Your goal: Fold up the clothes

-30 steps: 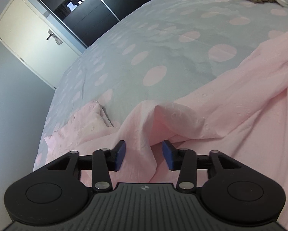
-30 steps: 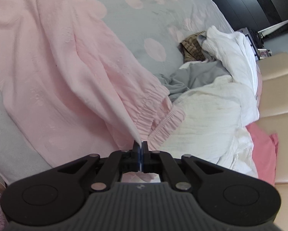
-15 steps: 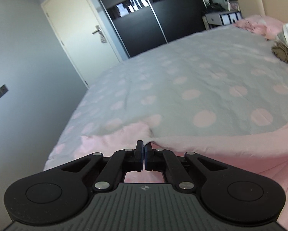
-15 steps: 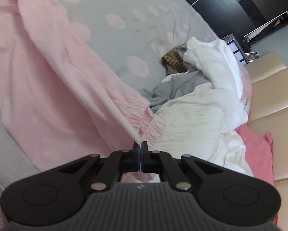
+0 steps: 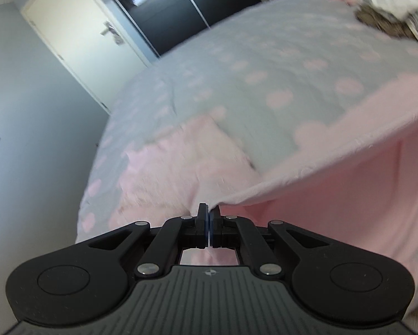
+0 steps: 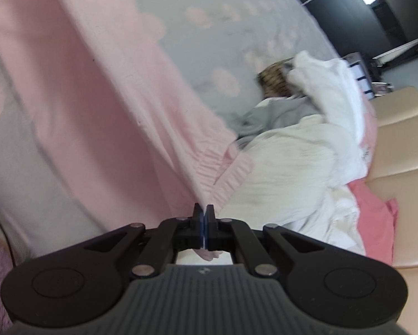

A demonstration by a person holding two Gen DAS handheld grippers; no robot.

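A pale pink garment lies across the grey bed cover with pink dots. My left gripper is shut on an edge of it, and the cloth stretches taut from the pads up to the right, lifted off the bed. In the right wrist view the same pink garment hangs in long folds, its elastic gathered band close to the pads. My right gripper is shut on a fold beside that band.
A heap of other clothes lies to the right: white fabric, a grey piece, a brown patterned piece and a coral pink item. A beige padded headboard stands behind. A white door and a dark wardrobe are beyond the bed.
The left gripper went from open around a pink fold to shut on it, then rose and pulled the cloth taut. The right gripper stayed shut on the garment and lifted slightly.
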